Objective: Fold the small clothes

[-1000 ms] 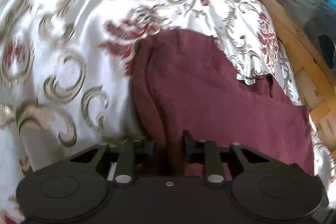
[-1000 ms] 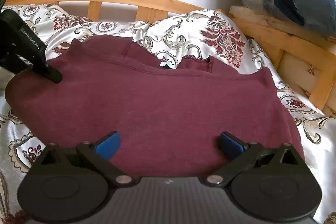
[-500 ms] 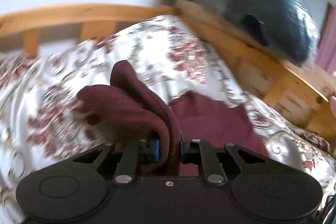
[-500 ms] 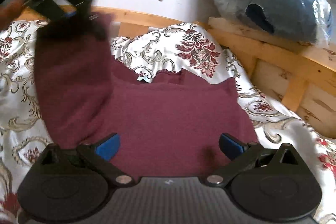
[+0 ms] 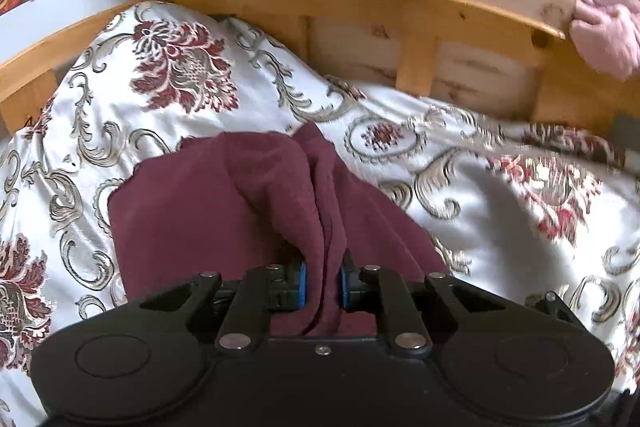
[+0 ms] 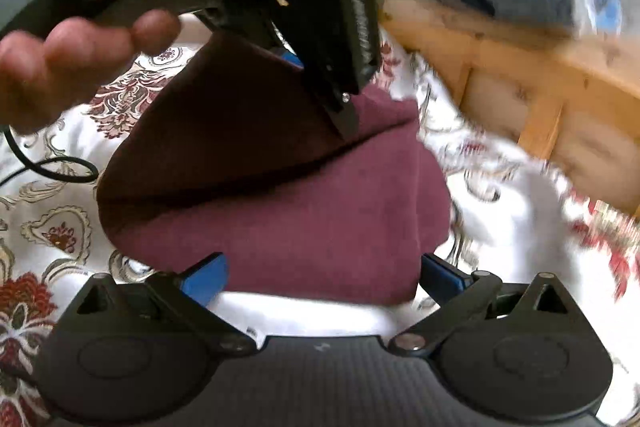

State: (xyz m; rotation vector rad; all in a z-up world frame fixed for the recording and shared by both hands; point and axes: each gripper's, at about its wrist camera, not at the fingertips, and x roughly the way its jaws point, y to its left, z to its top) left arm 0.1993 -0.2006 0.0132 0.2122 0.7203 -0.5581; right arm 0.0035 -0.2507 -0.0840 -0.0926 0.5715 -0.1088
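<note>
Garment [image 6: 304, 211] top behind left hand-held gripper [image 6: 296, 63]; blurred bedspread [image 6: 520, 211].

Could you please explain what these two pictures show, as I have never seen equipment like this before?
There is no robot here. A person holds a two-fingered grasping tool in each hand, and each tool carries a wide-angle camera looking forward along its fingers, so the black shape at the bottom of each picture is that tool itself.

The left wrist view shows the left tool shut on a bunched fold of a maroon garment, which lies on a floral bedspread inside a wooden bed frame.

The right wrist view shows the right tool open, its blue pads either side of the garment's near edge without pinching it. Above it you see the person's hand carrying the left tool across the garment.
</note>
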